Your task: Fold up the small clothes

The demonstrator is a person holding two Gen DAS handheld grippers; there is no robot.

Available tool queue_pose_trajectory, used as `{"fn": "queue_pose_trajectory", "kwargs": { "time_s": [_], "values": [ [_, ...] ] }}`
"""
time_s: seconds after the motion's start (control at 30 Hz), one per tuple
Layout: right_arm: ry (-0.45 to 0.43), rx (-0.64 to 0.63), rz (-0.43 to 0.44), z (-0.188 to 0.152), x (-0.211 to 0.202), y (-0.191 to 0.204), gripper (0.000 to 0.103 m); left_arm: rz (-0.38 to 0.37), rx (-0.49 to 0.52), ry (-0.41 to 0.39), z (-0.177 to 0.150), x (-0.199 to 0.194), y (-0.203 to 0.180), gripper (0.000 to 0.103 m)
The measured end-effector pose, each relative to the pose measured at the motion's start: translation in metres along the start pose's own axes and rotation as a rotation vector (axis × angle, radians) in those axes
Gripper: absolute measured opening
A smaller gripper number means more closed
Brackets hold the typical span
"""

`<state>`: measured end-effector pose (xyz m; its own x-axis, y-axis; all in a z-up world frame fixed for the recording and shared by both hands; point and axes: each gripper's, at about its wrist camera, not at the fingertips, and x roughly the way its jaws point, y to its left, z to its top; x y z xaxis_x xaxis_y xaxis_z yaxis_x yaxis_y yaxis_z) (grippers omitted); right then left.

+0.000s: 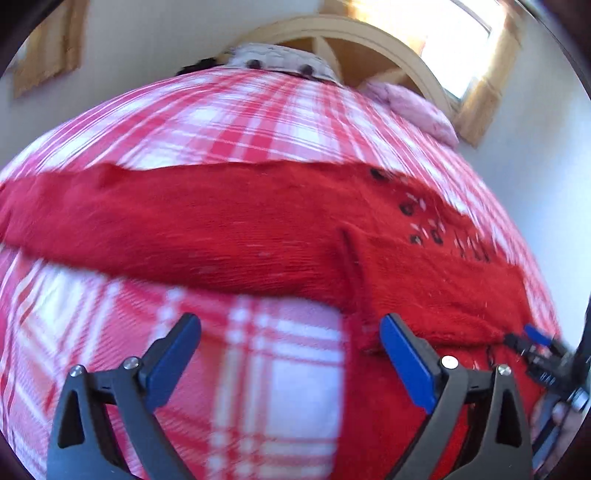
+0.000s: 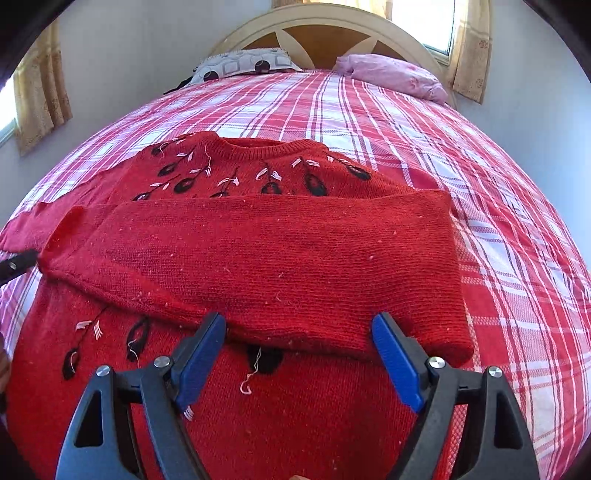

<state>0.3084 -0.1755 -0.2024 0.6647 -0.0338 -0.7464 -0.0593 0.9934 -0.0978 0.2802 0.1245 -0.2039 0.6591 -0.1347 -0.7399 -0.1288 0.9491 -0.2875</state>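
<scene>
A red knitted sweater (image 2: 258, 258) with black and pink embroidery lies flat on the bed, neck toward the headboard. Its right sleeve is folded across the chest. My right gripper (image 2: 299, 332) is open and empty, just above the sweater's middle near the folded sleeve's lower edge. In the left wrist view the sweater (image 1: 229, 229) shows with its left sleeve stretched out to the left. My left gripper (image 1: 290, 332) is open and empty, over the bedspread beside the sweater's left side. The right gripper (image 1: 543, 350) shows at that view's right edge.
The bed has a red and white plaid bedspread (image 2: 406, 122). A patterned pillow (image 2: 243, 66) and a pink bundle (image 2: 399, 74) lie by the wooden headboard (image 2: 325, 26). Curtained windows (image 2: 469, 44) flank the bed. The left wrist view is motion-blurred.
</scene>
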Motion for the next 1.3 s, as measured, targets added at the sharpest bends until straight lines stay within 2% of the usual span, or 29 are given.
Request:
{"fn": "queue_pose_trajectory", "kwargs": {
  "time_s": [0.1, 0.27, 0.33, 0.53, 0.7, 0.77, 0.9, 1.0, 1.17, 1.2, 1.23, 1.27, 1.3],
  "values": [
    [-0.010, 0.007, 0.009, -0.002, 0.001, -0.002, 0.083, 0.049, -0.069, -0.011, 0.003, -0.013, 0.033, 0.100],
    [-0.017, 0.010, 0.015, -0.004, 0.001, -0.001, 0.084, 0.254, -0.091, -0.080, 0.019, -0.035, 0.092, 0.100],
    [-0.020, 0.009, 0.015, -0.004, 0.001, 0.000, 0.084, 0.315, -0.148, -0.093, 0.029, -0.043, 0.122, 0.100],
    [-0.022, 0.008, 0.015, -0.005, 0.001, -0.001, 0.084, 0.408, -0.324, -0.112, 0.042, -0.055, 0.196, 0.098],
    [-0.022, 0.006, 0.012, -0.005, 0.001, 0.000, 0.084, 0.415, -0.438, -0.115, 0.041, -0.053, 0.231, 0.091],
    [-0.024, 0.004, 0.009, -0.005, 0.000, 0.000, 0.084, 0.427, -0.435, -0.134, 0.047, -0.053, 0.235, 0.086],
    [-0.027, 0.000, 0.000, -0.005, 0.000, 0.001, 0.084, 0.401, -0.484, -0.156, 0.056, -0.050, 0.246, 0.072],
    [-0.029, -0.002, -0.003, -0.005, 0.000, 0.001, 0.084, 0.395, -0.497, -0.167, 0.065, -0.046, 0.251, 0.052],
    [-0.030, -0.002, -0.003, -0.005, 0.000, 0.001, 0.084, 0.405, -0.505, -0.163, 0.071, -0.039, 0.257, 0.045],
    [-0.030, -0.001, -0.003, -0.005, 0.000, 0.001, 0.084, 0.416, -0.506, -0.178, 0.072, -0.039, 0.257, 0.036],
    [-0.030, -0.001, -0.003, -0.005, 0.000, 0.001, 0.084, 0.419, -0.506, -0.180, 0.073, -0.039, 0.258, 0.014],
    [-0.030, -0.001, -0.003, -0.005, 0.000, 0.001, 0.084, 0.410, -0.507, -0.168, 0.073, -0.038, 0.260, 0.006],
    [-0.031, -0.001, -0.002, -0.005, 0.000, 0.001, 0.084, 0.393, -0.516, -0.159, 0.073, -0.038, 0.263, 0.007]
  ]
}}
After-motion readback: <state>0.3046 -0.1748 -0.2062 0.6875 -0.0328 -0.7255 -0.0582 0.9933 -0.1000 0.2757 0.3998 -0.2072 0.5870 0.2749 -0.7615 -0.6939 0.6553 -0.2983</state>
